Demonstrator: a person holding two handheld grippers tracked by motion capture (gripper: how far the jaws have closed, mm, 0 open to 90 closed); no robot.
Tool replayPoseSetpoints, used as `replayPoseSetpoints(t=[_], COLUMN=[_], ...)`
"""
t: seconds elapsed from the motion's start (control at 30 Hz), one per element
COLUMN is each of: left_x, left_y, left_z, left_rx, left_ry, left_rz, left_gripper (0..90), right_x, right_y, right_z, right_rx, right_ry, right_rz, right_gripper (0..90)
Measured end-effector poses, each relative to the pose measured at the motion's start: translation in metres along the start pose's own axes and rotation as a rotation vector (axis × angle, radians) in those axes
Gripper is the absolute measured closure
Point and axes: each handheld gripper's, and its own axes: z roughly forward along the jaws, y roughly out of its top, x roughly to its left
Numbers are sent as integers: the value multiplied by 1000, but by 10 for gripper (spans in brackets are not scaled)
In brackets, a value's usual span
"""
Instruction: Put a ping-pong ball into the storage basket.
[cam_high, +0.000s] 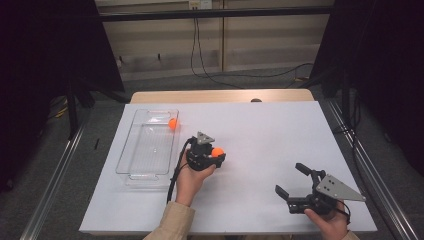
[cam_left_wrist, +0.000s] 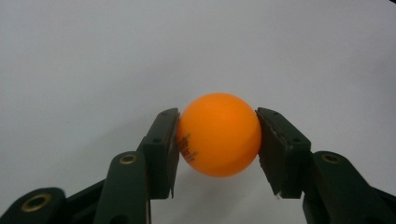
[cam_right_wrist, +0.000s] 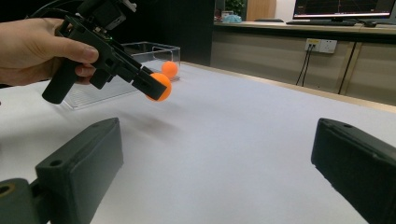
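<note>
My left gripper (cam_high: 218, 153) is shut on an orange ball (cam_high: 217, 151), holding it a little above the white table near the middle. In the left gripper view both pads press the sides of the orange ball (cam_left_wrist: 219, 134). From the right gripper view the same held ball (cam_right_wrist: 161, 87) hangs off the table in the left gripper (cam_right_wrist: 156, 87). A second orange ball (cam_high: 173, 124) lies inside the clear plastic tray (cam_high: 131, 165), at its far right corner. My right gripper (cam_high: 290, 180) rests at the near right, jaws wide apart with nothing between them.
The clear tray (cam_right_wrist: 84, 95) sits at the left of the white tabletop (cam_high: 270, 135). Beyond the table's far wooden edge (cam_high: 220, 96) are the floor, cables and a wall. Metal rails (cam_high: 55, 175) run along both sides.
</note>
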Motion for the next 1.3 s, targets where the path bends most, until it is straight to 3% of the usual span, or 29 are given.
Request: replayPoseSetpoints(t=[0.1,0.17,0.7,1.3], left_x=[1,1,6,13], left_y=[-1,-2,-9,-13], left_z=[-1,-3,-10,-16], left_rx=[0,7,20,31], left_ry=[-11,11,-24,-19], left_rz=[-4,2,-7,-13], left_gripper=[511,511,511,511], right_x=[1,0,0,-1], right_y=[0,0,0,0], right_z=[0,0,1,1], right_rx=[3,3,3,3], right_ry=[3,3,0,-2], right_rz=[1,0,1,3], right_gripper=[16,16,16,16])
